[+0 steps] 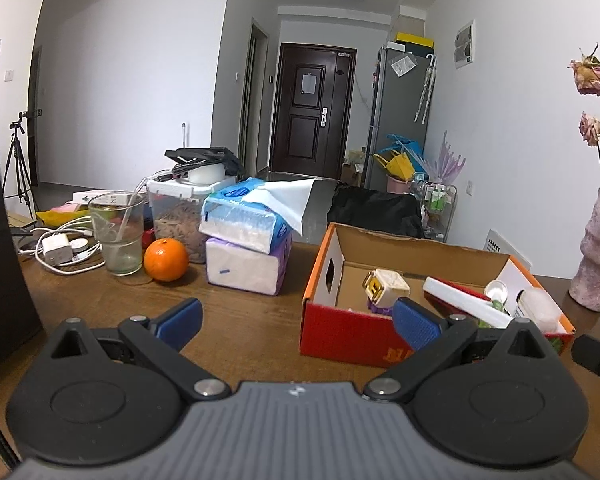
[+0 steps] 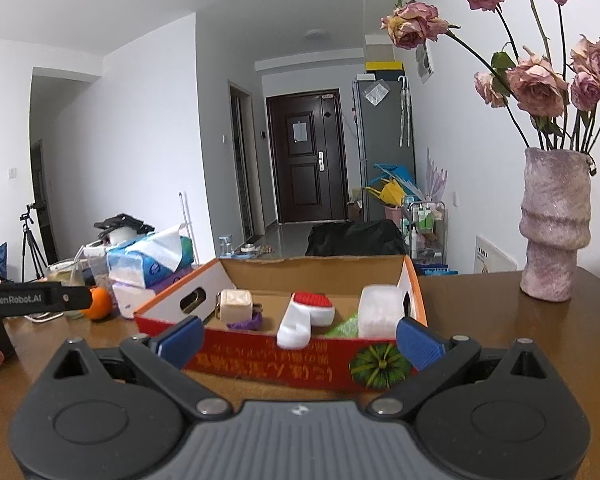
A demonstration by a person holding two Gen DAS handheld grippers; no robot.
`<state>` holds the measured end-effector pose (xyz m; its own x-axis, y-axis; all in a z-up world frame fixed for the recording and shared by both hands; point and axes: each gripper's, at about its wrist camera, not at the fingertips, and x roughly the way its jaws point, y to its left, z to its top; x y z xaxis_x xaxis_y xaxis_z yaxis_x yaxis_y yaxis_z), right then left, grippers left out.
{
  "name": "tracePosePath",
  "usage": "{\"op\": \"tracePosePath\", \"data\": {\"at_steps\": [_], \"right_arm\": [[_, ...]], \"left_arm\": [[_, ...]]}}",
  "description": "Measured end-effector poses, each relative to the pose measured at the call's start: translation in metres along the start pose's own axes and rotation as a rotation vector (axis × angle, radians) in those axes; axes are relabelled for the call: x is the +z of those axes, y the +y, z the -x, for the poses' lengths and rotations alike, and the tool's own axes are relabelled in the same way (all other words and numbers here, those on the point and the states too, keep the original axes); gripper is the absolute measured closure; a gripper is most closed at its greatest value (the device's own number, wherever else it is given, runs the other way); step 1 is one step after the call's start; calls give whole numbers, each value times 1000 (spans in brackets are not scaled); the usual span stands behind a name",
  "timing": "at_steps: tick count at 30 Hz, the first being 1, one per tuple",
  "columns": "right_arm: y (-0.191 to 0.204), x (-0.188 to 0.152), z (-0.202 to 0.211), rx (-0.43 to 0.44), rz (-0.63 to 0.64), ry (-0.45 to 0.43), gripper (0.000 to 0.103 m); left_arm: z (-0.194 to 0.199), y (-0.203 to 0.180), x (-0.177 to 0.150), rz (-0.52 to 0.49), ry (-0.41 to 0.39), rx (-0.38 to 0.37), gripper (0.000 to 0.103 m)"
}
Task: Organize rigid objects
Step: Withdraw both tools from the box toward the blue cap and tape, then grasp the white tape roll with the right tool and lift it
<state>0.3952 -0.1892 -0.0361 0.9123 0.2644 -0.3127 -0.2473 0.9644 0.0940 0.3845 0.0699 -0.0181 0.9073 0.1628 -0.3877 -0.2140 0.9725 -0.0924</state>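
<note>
Both tools spread wide, nothing between the pads. Left gripper (image 1: 296,326) hovers low over the wooden table (image 1: 240,320), just short of the box's near-left corner. Right gripper (image 2: 300,340) sits square in front of the box's long red wall, also empty.

Next out: the open cardboard box (image 2: 276,364), red outside, orange rim. Already inside it: a cream cube toy (image 2: 236,305) with a purple bit beside it at the left, a white-and-red brush (image 2: 306,318) leaning on the near wall in the middle, a white frosted tub (image 2: 380,312) at the right end, something green between brush and tub, can't tell what. Left view also shows a small bottle (image 1: 496,294) near the right end.

Farther left, still loose on the table: orange (image 1: 166,260), glass with a straw (image 1: 118,236), stacked tissue packs (image 1: 246,248), a clear food container (image 1: 180,216), charger and cables (image 1: 58,250). Pink vase (image 2: 554,228) with dried roses stands far right.

Judgement: several rigid items are boxed, so the task looks well along or near done; possibly the glass or container remain. No next target evident.
</note>
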Motion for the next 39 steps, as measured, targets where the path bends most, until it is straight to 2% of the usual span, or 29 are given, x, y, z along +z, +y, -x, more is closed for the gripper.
{"op": "tracePosePath", "data": {"at_steps": [13, 24, 33, 39], "right_arm": [[10, -23, 22, -4, 7, 56, 0], [15, -40, 34, -17, 15, 100, 0], [18, -51, 24, -33, 28, 155, 0], [17, -57, 14, -51, 32, 199, 0]], "left_arm": [[32, 15, -26, 15, 38, -10, 0], [42, 19, -44, -4, 83, -32, 0], [38, 24, -46, 9, 117, -64, 0], [34, 25, -47, 4, 130, -60, 0]]}}
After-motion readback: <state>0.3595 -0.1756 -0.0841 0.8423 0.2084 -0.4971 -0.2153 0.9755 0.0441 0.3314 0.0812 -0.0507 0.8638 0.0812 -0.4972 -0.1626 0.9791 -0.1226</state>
